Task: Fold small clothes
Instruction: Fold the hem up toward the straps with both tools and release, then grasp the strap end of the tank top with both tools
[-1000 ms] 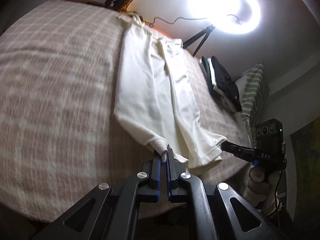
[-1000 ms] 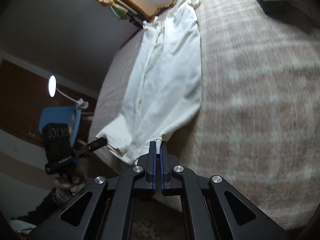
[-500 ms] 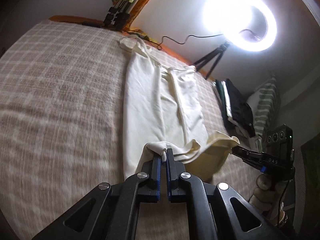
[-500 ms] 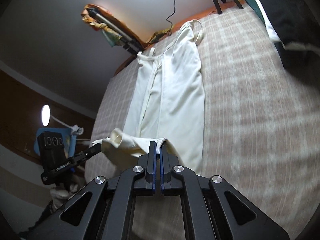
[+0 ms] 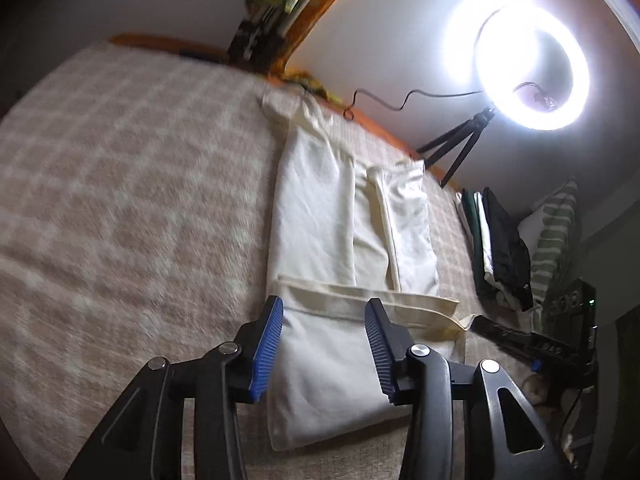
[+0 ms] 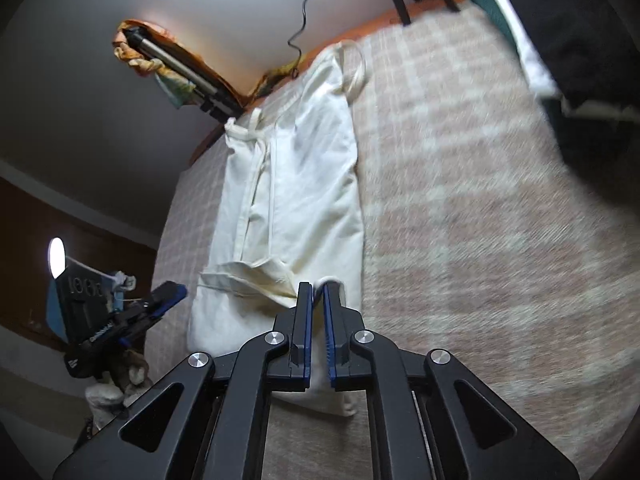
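While left gripper (image 5: 324,344) gapes empty, right gripper (image 6: 318,320) pinches cream garment (image 5: 348,240) hem; fold 1 laid, release next.

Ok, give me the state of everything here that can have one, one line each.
Left gripper: open, nothing between its fingers.
Right gripper: shut on the hem.
Cream garment: flat on the bed, bottom hem folded up over its lower part.
Ring light: on.
Desk lamp: on.
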Demonstrator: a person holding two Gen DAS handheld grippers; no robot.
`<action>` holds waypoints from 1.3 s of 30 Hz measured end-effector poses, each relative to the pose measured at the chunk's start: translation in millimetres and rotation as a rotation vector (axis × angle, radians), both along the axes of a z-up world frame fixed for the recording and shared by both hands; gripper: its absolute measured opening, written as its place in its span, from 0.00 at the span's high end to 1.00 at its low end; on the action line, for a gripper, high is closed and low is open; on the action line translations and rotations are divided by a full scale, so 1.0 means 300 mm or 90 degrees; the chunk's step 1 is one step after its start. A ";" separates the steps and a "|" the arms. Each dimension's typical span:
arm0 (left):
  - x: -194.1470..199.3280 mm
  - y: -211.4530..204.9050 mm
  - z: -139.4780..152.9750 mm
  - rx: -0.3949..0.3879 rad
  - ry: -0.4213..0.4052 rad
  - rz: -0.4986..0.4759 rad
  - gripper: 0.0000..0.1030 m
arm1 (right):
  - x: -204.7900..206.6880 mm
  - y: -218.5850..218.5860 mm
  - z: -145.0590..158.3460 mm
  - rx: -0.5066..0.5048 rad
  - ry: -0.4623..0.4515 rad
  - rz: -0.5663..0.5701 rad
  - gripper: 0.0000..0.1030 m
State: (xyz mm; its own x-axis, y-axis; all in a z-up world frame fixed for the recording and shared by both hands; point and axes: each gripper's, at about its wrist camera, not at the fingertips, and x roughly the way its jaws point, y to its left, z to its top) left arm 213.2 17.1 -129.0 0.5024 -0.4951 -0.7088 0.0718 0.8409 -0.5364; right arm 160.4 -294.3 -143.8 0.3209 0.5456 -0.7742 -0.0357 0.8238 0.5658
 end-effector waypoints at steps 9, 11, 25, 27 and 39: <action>-0.071 -0.049 0.016 0.043 -0.036 -0.060 0.70 | -0.055 0.115 0.013 -0.048 -0.020 0.147 0.91; -0.066 -0.076 -0.017 0.042 -0.019 -0.075 0.70 | -0.048 0.142 -0.024 -0.064 -0.006 0.161 0.91; -0.024 -0.012 -0.085 0.155 -0.015 -0.012 0.63 | 0.126 0.179 -0.054 -0.206 -0.064 0.118 0.89; -0.007 0.005 -0.069 0.149 -0.026 -0.008 0.49 | 0.149 0.152 -0.031 -0.192 -0.074 0.100 0.75; 0.321 -0.032 -0.046 0.092 -0.038 -0.044 0.30 | 0.408 0.072 -0.062 -0.114 -0.066 0.072 0.63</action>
State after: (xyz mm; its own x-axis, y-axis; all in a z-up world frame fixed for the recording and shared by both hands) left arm 309.5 7.4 -142.9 0.5140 -0.4252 -0.7449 0.1605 0.9008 -0.4035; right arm 282.7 -272.7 -162.3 0.3483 0.4392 -0.8281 -0.1832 0.8983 0.3993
